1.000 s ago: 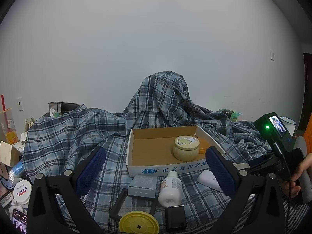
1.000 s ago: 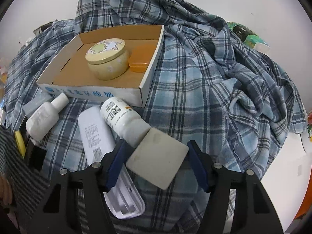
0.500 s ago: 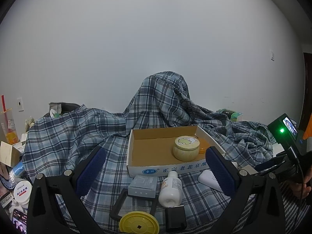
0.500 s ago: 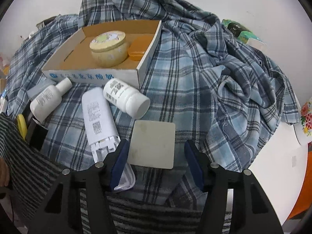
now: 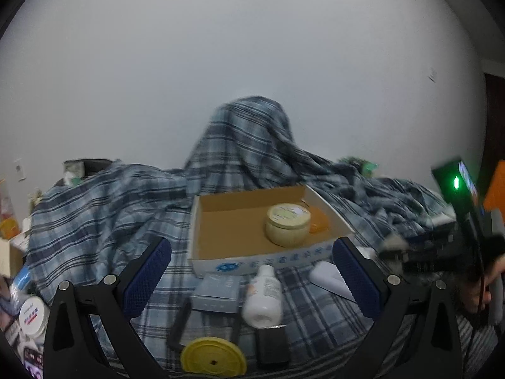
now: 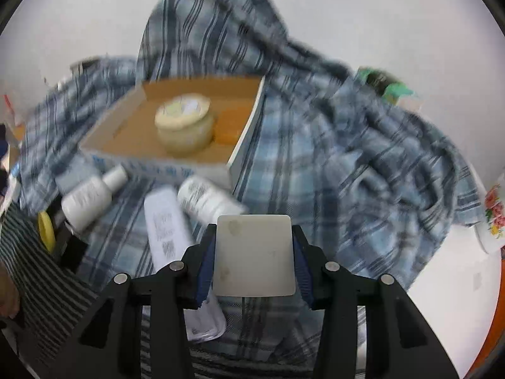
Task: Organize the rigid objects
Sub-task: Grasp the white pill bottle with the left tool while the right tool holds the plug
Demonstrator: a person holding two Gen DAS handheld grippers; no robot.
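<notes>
My right gripper [image 6: 254,262] is clamping the flat grey tile [image 6: 254,254] by its edges, its fingers having just been closing, for transfer to the cardboard box [image 6: 139,161]; left gripper [image 5: 252,274] is idling with fingers apart.

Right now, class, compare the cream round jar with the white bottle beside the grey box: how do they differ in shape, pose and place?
The cream round jar is squat and wide; the white bottle is slimmer with a narrow neck. The jar stands upright; the bottle lies on its side. The jar sits inside the cardboard tray; the bottle lies outside it on the plaid cloth. Both are pale, rigid containers.
</notes>
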